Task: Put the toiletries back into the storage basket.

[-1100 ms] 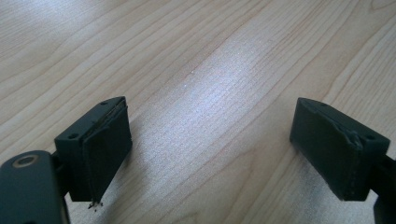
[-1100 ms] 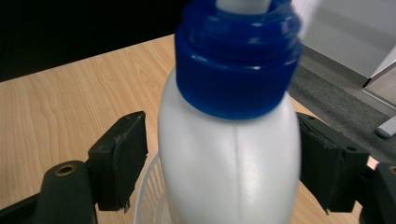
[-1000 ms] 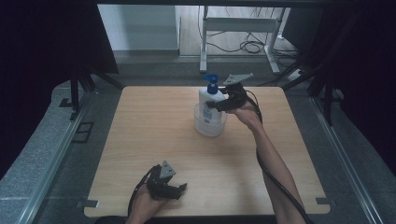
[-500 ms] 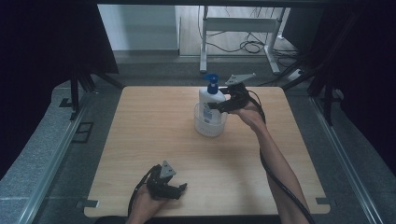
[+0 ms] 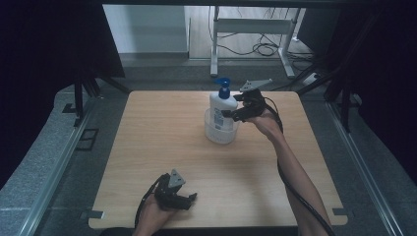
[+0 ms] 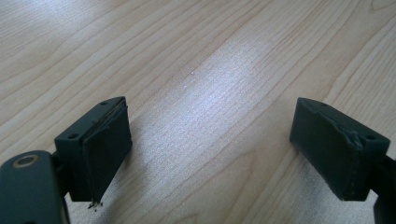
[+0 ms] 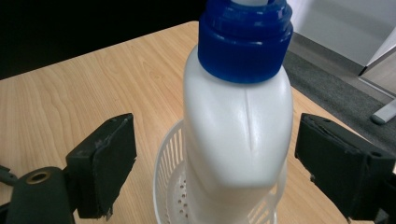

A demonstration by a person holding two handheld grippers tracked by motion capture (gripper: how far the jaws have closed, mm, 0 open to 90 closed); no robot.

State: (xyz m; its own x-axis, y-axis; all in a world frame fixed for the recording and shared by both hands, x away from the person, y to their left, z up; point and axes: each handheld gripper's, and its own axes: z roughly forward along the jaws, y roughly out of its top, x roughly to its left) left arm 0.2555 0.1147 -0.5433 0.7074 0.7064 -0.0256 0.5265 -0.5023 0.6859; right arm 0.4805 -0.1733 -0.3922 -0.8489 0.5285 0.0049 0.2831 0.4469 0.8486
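- The bottle in front of my right gripper is white plastic with a blue screw collar and a blue pump head, and a label on its front.
- It stands upright, its base inside a small white slotted basket with a perforated bottom.
- Bottle and basket sit on the far half of the table, right of its middle.
- The bottle stands between my parted jaws, which have just been opening; neither pad presses on it.
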